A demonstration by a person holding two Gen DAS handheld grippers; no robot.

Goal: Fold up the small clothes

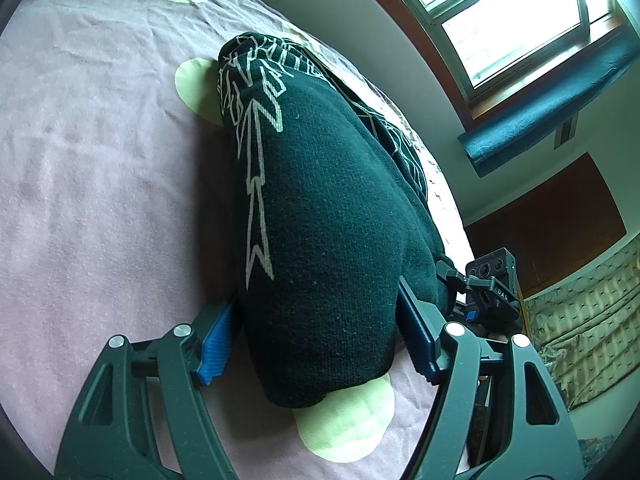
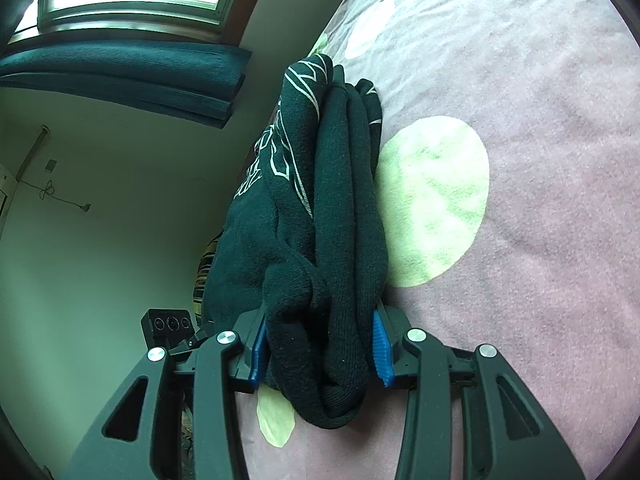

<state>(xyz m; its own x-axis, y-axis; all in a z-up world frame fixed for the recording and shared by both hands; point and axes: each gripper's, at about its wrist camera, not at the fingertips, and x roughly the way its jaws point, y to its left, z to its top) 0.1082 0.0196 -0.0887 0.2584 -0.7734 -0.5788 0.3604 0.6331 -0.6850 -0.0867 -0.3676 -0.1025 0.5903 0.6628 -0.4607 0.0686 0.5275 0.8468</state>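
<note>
The garment (image 1: 328,216) is a dark knit piece with a pale line pattern, already gathered into a thick bundle of several layers, and it lies lengthwise near the edge of the bed (image 1: 100,168), on a pink cover with pale green dots. In the right wrist view its layers stand stacked like a roll (image 2: 344,208), one end bunched between the blue pads. The right gripper (image 2: 320,354) is closed onto that bunched end, pads pressed into the knit on both sides. The left gripper (image 1: 316,344) straddles the other end, its jaws fairly wide; the pads sit against the cloth on either flank, so it appears to hold the bundle rather than merely frame it, though how firmly cannot be told. The step in hand looks like a late one: the folding is mostly done, and the two grippers carry or settle the folded bundle together. The next move likely calls for lowering it flat onto the cover, away from the bed's edge, keeping both ends level so the layers do not slip apart, then letting go one side at a time. Beyond the bed's edge a window (image 1: 516,12) and a wall show, and the other gripper's camera (image 1: 492,276) is just visible.
</note>
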